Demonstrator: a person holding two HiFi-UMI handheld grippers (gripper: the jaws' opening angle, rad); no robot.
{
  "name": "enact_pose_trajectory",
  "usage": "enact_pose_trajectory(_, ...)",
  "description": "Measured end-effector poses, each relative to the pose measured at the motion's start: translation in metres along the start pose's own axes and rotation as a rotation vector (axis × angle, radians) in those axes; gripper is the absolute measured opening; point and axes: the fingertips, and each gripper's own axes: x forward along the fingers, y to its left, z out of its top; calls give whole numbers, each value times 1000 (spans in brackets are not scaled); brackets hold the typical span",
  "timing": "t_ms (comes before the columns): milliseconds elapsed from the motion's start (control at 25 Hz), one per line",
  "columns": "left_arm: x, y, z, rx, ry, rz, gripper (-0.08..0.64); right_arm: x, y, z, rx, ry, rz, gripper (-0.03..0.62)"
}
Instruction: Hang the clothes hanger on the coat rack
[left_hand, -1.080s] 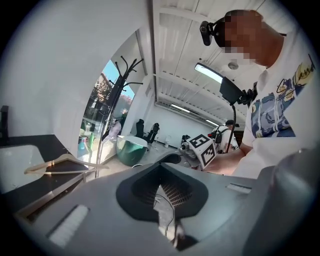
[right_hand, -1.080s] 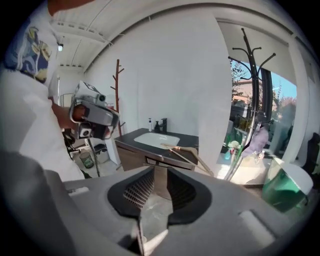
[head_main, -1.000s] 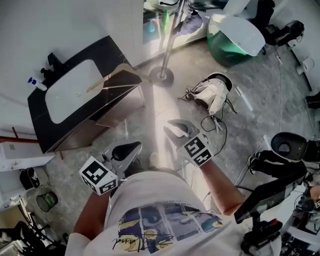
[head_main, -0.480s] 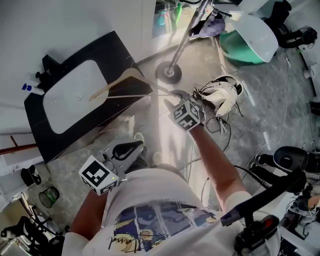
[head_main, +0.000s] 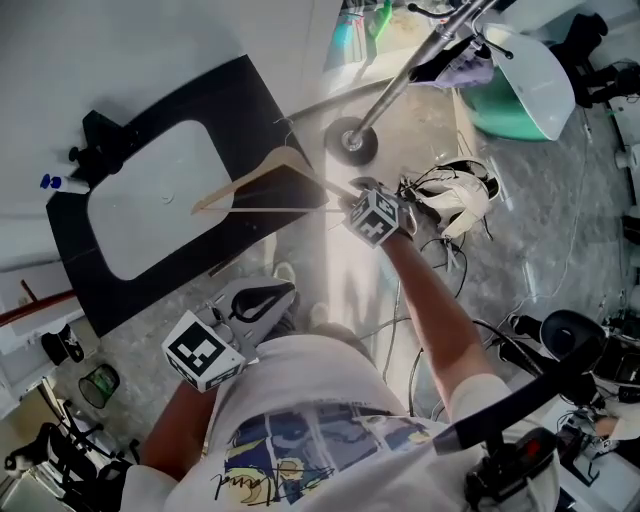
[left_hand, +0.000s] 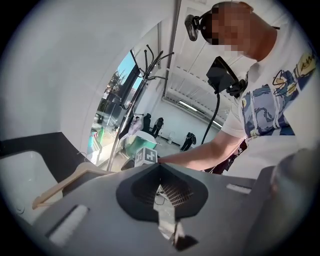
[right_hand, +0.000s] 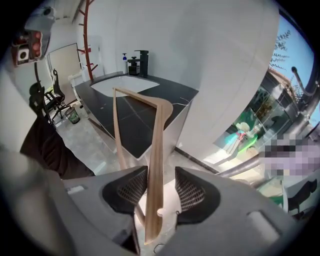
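Head view: the wooden hanger (head_main: 240, 182) lies flat on the dark surface (head_main: 245, 100) beside the white basin (head_main: 150, 200). One end reaches toward the surface's edge, which leaves that end free to be taken from the side. The right tool (head_main: 352, 203) is stretched out to that end, so picking up looks like the step in hand. The left tool (head_main: 278, 293) is held low and close to the body, well apart from the hanger, probably kept out of the way. The coat rack (head_main: 400, 85) stands on the floor beyond the surface, its hooks out of frame.

Left gripper view: the left tool (left_hand: 160, 167) has its jaws pressed together with nothing between them. The hanger (left_hand: 60, 187) shows to the left, and the coat rack (left_hand: 150, 62) rises by the window.

Right gripper view: the right tool (right_hand: 161, 172) is spread and opening. One arm of the hanger (right_hand: 156, 150) runs between the pads, but they do not yet pinch it.
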Motion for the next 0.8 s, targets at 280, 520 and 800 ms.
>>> enact_pose_trajectory(280, -5, 29, 7, -24, -3, -2, 2, 23, 5, 7, -38, 79, 110, 155)
enact_pose_trajectory(520, -10, 44, 9, -30, -12, -15, 2, 23, 9, 8, -41, 109, 126, 92)
enact_pose_trajectory(800, -13, 51, 17, -8, -25, -42, 2, -6, 2, 21, -6, 15, 27, 89)
